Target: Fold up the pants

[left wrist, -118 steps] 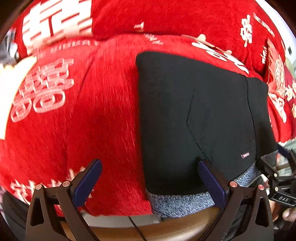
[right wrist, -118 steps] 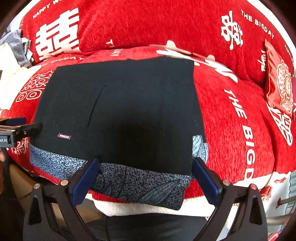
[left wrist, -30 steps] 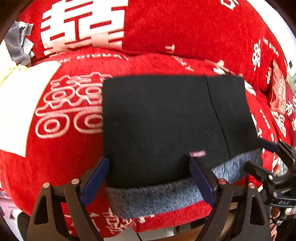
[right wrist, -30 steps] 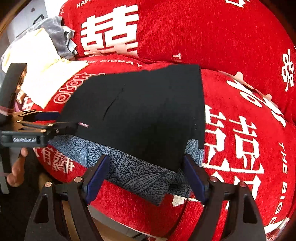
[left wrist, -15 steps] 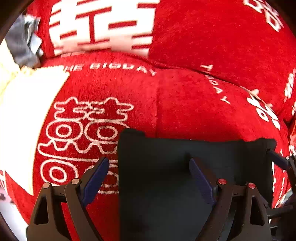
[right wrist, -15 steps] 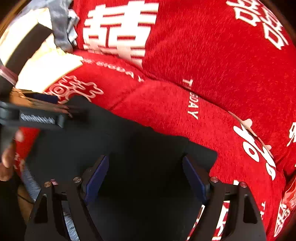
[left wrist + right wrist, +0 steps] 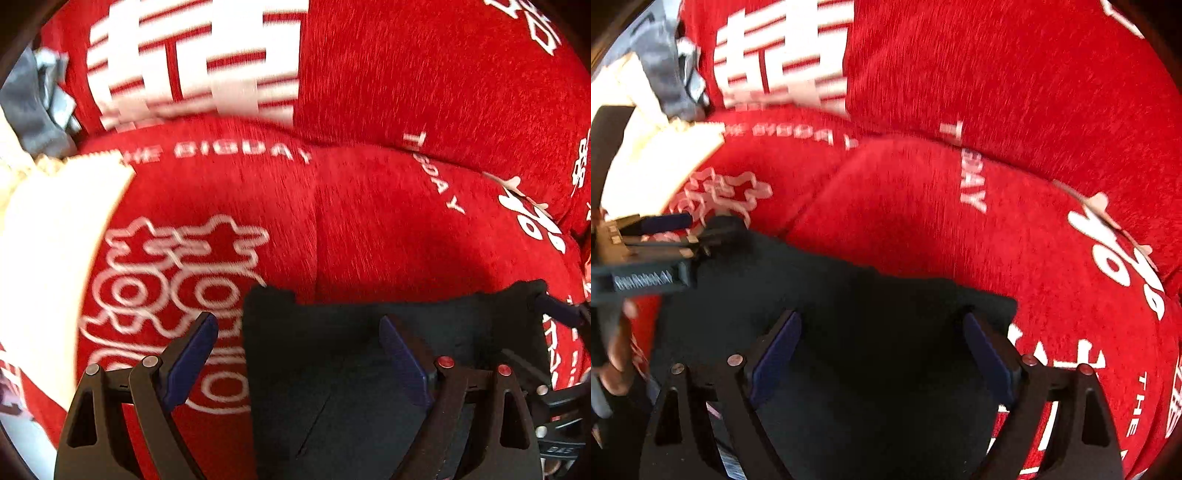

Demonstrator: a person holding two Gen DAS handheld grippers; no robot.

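A: Pants (image 7: 369, 387) are lying black and folded on the red sofa (image 7: 369, 229), filling the lower middle of both frames.
B: Left gripper (image 7: 297, 354)?
A: Spread wide, hanging over the pants' left edge.
B: Right gripper (image 7: 881, 349)?
A: Spread too, hovering over the pants. Cream cloth (image 7: 48, 251) is sitting at left.

Red sofa cover (image 7: 369, 221) — white print "THE BIGDAY", large double-happiness characters; elsewhere "THE".

Black pants (image 7: 369, 387) lie on a red sofa cover (image 7: 369, 221) patterned with white lettering.
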